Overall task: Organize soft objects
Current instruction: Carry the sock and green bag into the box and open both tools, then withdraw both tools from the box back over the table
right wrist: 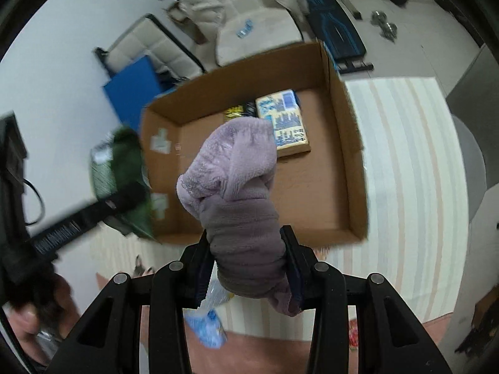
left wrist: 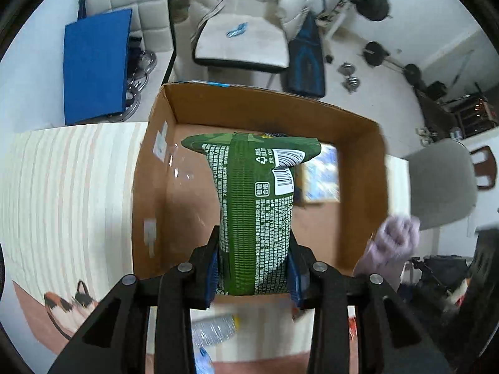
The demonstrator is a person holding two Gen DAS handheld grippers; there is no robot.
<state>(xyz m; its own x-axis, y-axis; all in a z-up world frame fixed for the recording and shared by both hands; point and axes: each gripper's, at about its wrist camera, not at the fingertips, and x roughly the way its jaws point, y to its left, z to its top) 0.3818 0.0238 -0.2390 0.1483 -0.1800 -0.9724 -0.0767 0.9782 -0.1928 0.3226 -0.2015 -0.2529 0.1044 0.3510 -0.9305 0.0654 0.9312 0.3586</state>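
My left gripper (left wrist: 253, 272) is shut on a green printed soft packet (left wrist: 254, 205) and holds it over the open cardboard box (left wrist: 358, 143). My right gripper (right wrist: 248, 260) is shut on a rolled lilac fuzzy sock (right wrist: 237, 180), held above the near edge of the box (right wrist: 352, 162). Inside the box lie a blue-and-yellow tissue pack (right wrist: 285, 123) and a small black-and-yellow packet (right wrist: 238, 112). The sock shows blurred in the left wrist view (left wrist: 393, 243), and the green packet shows blurred in the right wrist view (right wrist: 115, 168).
The box stands on a striped cloth (left wrist: 62, 187) with a cat print. A blue plastic-wrapped pack (right wrist: 207, 327) lies on the cloth under the grippers. Beyond are a blue board (left wrist: 95, 65), white chairs (left wrist: 243, 43), a grey chair (left wrist: 443, 184) and weights (left wrist: 374, 53).
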